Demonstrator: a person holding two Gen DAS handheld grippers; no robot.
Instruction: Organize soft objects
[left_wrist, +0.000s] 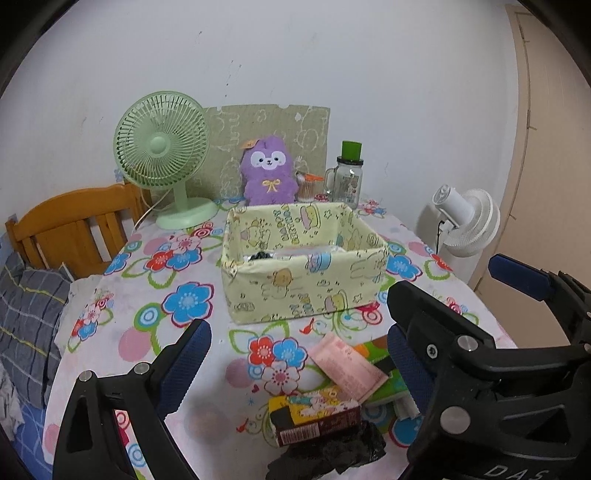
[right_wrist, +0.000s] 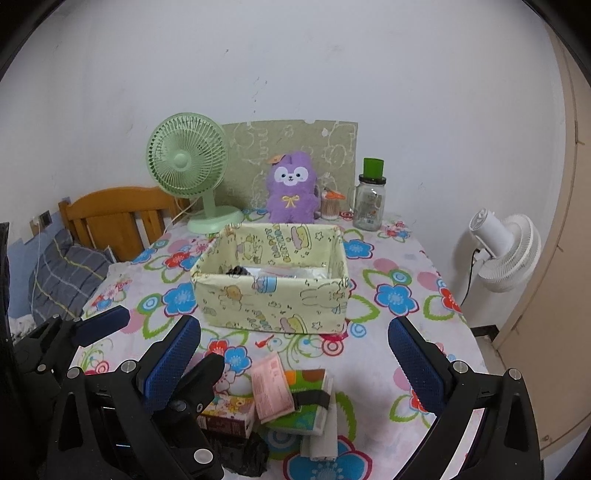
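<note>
A pale yellow fabric box (left_wrist: 306, 291) (right_wrist: 273, 302) stands mid-table with a few items inside. In front of it lies a pile: a pink packet (left_wrist: 347, 365) (right_wrist: 271, 387), a green tissue pack (right_wrist: 306, 410), a small printed carton (left_wrist: 314, 417) (right_wrist: 229, 413) and a black crumpled thing (left_wrist: 332, 454) (right_wrist: 243, 458). A purple plush (left_wrist: 269, 175) (right_wrist: 291, 188) sits at the back. My left gripper (left_wrist: 299, 365) is open above the pile, empty. My right gripper (right_wrist: 295, 365) is open above the pile, empty; it shows at the right of the left wrist view.
A green desk fan (left_wrist: 162, 155) (right_wrist: 188, 162) and a glass jar with green lid (left_wrist: 349, 177) (right_wrist: 371, 195) stand at the back. A wooden chair (left_wrist: 74, 225) and a grey pillow (left_wrist: 26, 317) are at the left. A white fan (right_wrist: 506, 251) stands right of the floral table (left_wrist: 155, 288).
</note>
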